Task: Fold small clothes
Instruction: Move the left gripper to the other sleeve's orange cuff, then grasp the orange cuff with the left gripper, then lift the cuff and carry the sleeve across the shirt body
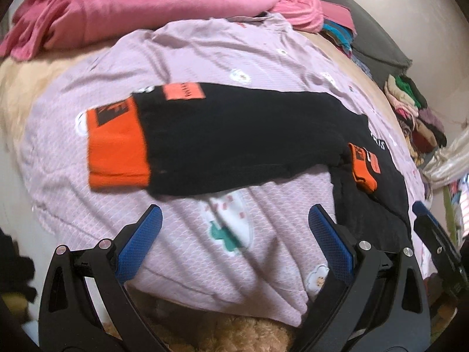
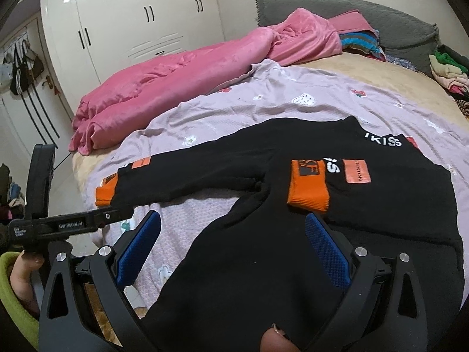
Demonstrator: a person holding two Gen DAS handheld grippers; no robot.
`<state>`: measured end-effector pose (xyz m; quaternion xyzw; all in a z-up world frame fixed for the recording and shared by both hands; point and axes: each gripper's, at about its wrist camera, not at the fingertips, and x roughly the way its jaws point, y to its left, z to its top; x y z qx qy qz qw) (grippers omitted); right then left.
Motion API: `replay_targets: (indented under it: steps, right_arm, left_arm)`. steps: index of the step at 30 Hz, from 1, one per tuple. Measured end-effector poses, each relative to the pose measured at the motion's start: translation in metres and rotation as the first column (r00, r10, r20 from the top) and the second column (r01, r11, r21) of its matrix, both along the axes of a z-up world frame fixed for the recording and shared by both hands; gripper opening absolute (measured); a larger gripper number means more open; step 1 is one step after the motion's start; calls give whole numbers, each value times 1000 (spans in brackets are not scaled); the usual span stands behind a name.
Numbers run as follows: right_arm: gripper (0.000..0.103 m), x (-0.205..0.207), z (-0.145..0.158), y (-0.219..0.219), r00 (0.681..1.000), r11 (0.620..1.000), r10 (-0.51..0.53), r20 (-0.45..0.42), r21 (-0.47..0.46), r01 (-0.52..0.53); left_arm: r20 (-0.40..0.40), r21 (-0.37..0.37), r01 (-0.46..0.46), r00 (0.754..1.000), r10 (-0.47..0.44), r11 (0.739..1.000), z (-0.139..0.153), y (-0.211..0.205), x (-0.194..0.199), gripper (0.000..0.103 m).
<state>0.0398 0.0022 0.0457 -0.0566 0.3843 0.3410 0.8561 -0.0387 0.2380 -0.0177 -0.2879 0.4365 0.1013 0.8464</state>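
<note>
The black sweater [image 2: 293,234] lay flat on the bed [image 2: 366,67], one sleeve folded across. Both the left hand-held gripper [image 1: 234,223] and right hand-held gripper [image 2: 233,228] were spread, empty. The outstretched sleeve [image 1: 234,143] might slip and bunch if pinched loosely.

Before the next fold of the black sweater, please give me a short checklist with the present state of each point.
1. Left tool open and empty: ok.
2. Right tool open and empty: ok.
3. Black sweater lies flat on the lilac sheet: ok.
4. One sleeve already folded, its orange cuff on the chest: ok.
5. Other sleeve folded in: not ok, it lies stretched out sideways.
6. Hem edge straight: cannot tell, hidden under the right tool.
</note>
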Motion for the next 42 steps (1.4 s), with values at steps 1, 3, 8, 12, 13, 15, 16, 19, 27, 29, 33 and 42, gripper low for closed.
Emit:
replay_targets:
  steps: [1,3,8,12,13,15,16,19,27,29,33,42]
  right_arm:
    - [98,-1,-1,1,1000,1000,5,-2,1,-5]
    - [98,-2,-1,2,1000,1000,9,-4,4,-9]
    - [98,-2,-2,0,1000,1000,4,-8,11,-4]
    - [98,1,-4,-3,1000,1000,-12,-16,20,12]
    - [98,2,-5,-5,1000,1000,-16,-19,22,16]
    - [98,3,-7,-7,999,999,-21,-25,26,22]
    - [98,4,-7,-8,999,999,-23,-27,26,24]
    - [98,6,-10,-10,999,999,-30,-34,29,31]
    - [98,8,-12,-18,998,998,-44,-43,43,46]
    - [98,9,-12,-20,998,998,-50,-43,44,52]
    - [98,11,-9,-26,997,996,-63,-41,56,65]
    - [98,17,2,-53,992,988,-128,-18,85,129]
  left_arm:
    - [0,-16,-11,1000,11,1000,-2,3,-1,93]
    - [-1,-49,-31,1000,31,998,-5,10,-2,93]
    - [10,-96,-83,996,84,992,-12,23,-3,93]
    - [35,-136,-124,991,130,983,-13,34,-2,93]
    - [42,-143,-135,989,142,980,-13,38,-1,93]
    - [58,-154,-162,983,172,975,-12,46,-1,88]
    - [63,-157,-171,981,182,973,-12,49,-1,82]
    - [74,-172,-207,972,223,963,-12,60,1,62]
    - [92,-147,-279,952,294,949,-8,78,-2,10]
    - [114,-122,-265,954,279,957,0,75,-2,10]
    - [174,-69,-235,954,244,969,26,66,0,9]
    - [293,-11,-140,946,137,990,83,33,25,6]
